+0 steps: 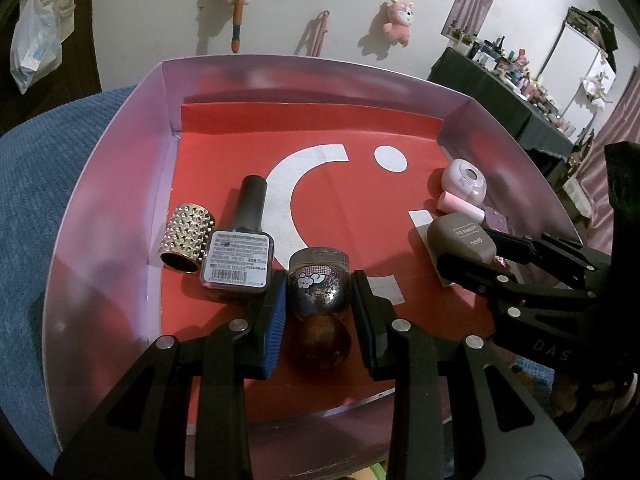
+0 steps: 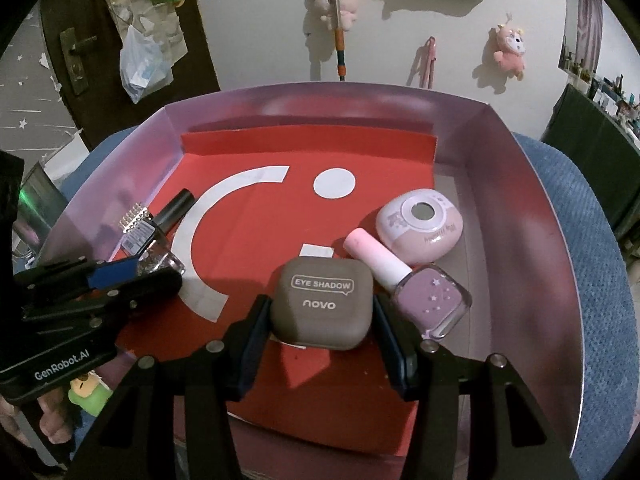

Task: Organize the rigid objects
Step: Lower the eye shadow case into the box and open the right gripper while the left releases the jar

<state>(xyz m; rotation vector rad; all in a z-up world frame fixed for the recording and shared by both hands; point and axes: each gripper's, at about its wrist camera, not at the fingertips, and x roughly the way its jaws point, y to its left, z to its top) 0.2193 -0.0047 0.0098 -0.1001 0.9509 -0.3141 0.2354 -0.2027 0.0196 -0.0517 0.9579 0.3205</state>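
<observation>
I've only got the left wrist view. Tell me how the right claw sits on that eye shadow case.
Observer: The right claw has one finger against each side of the brown eye shadow case, which lies flat with its printed lid facing up.
Operator: Report what's hidden behind the case from my side.
Observer: A purple nail polish bottle with small white stars lies on its side just right of the case. Its pink cap points up toward the round pink compact.
</observation>
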